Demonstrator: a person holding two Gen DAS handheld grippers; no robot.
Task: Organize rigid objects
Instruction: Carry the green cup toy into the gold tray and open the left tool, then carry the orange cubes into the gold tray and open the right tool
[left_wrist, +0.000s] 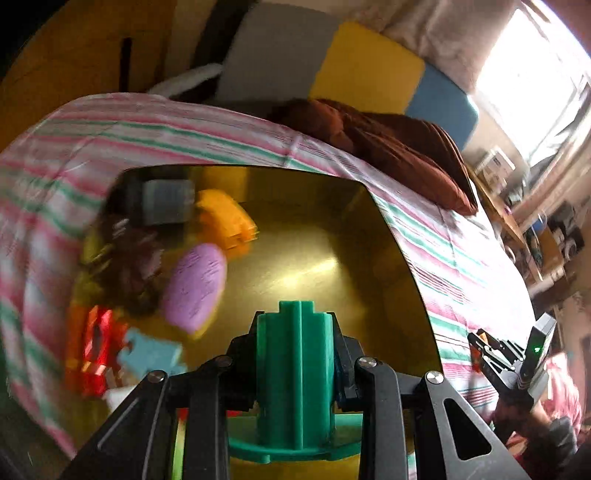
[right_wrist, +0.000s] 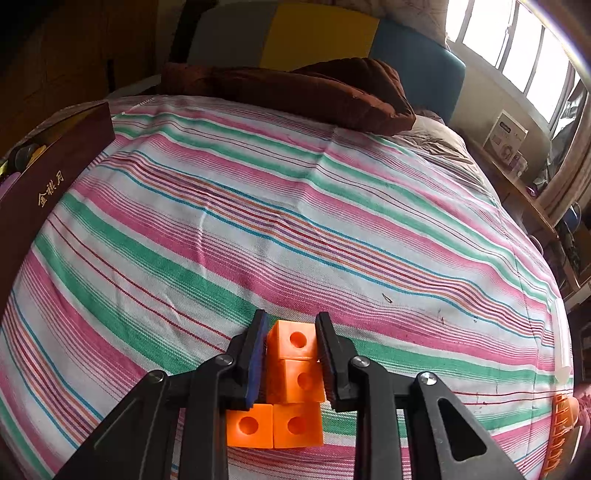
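Note:
My left gripper (left_wrist: 297, 325) is shut on a green ribbed plastic piece (left_wrist: 295, 376) with a round base, held over the gold-lined box (left_wrist: 332, 229). Against the box's left side lie a purple oval piece (left_wrist: 195, 286), an orange piece (left_wrist: 225, 221), a red toy (left_wrist: 98, 354), a light blue piece (left_wrist: 155, 354) and a grey-blue block (left_wrist: 168, 201), all blurred. My right gripper (right_wrist: 291, 325) is shut on an orange L-shaped block of holed cubes (right_wrist: 295, 376) just above the striped bedsheet (right_wrist: 295, 221). It also shows as the right gripper (left_wrist: 476, 341) at the far right of the left wrist view.
The box's dark maroon outer wall (right_wrist: 55, 177) with gold lettering stands at the left of the bed. A brown pillow (right_wrist: 314, 96) lies at the bed's head. An orange ribbed object (right_wrist: 561, 435) sits at the bed's right edge. Cluttered shelves (left_wrist: 535, 229) run along the window side.

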